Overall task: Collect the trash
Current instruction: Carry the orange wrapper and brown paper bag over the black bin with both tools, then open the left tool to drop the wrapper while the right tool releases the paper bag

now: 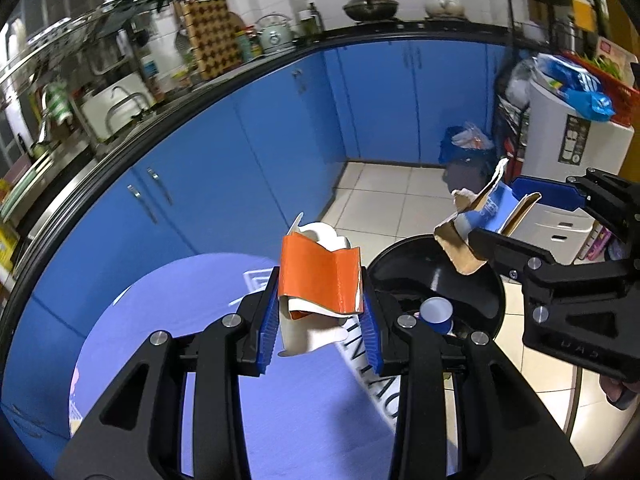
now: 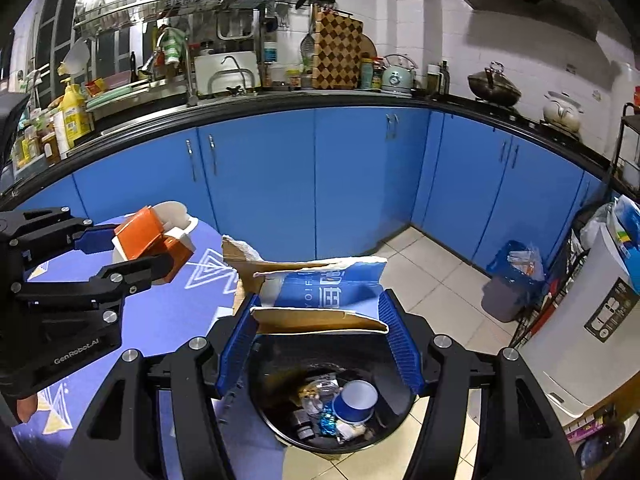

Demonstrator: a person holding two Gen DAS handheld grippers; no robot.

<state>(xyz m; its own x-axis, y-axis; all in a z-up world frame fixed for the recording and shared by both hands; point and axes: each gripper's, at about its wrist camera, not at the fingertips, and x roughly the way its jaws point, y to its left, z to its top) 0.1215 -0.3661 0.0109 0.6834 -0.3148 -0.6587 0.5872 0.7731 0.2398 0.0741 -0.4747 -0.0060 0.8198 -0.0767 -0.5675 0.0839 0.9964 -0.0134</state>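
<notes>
Orange carton [image 1: 320, 276] pinched in left gripper [image 1: 320, 326] above blue table [image 1: 304, 408] edge; torn blue-and-brown cardboard [image 2: 328, 292] clamped between right gripper [image 2: 320, 340] pads directly over black bin [image 2: 280, 360] holding blue cup [image 2: 356, 400], beside table on tiled floor [image 2: 432, 276].

Both grippers are same build: black plastic frame w/ triangular cut-outs in the arms, round silver screws at the joints. The left gripper [image 1: 320, 320] has two fingers w/ blue ribbed pads [image 1: 267, 332] on the inner side. The right gripper [image 2: 320, 340] has also blue ribbed pads [image 2: 236, 344]. On the body of the left one, seen from right wrist view, stands white lettering "GenRobot.AI". No cables visible.
</notes>
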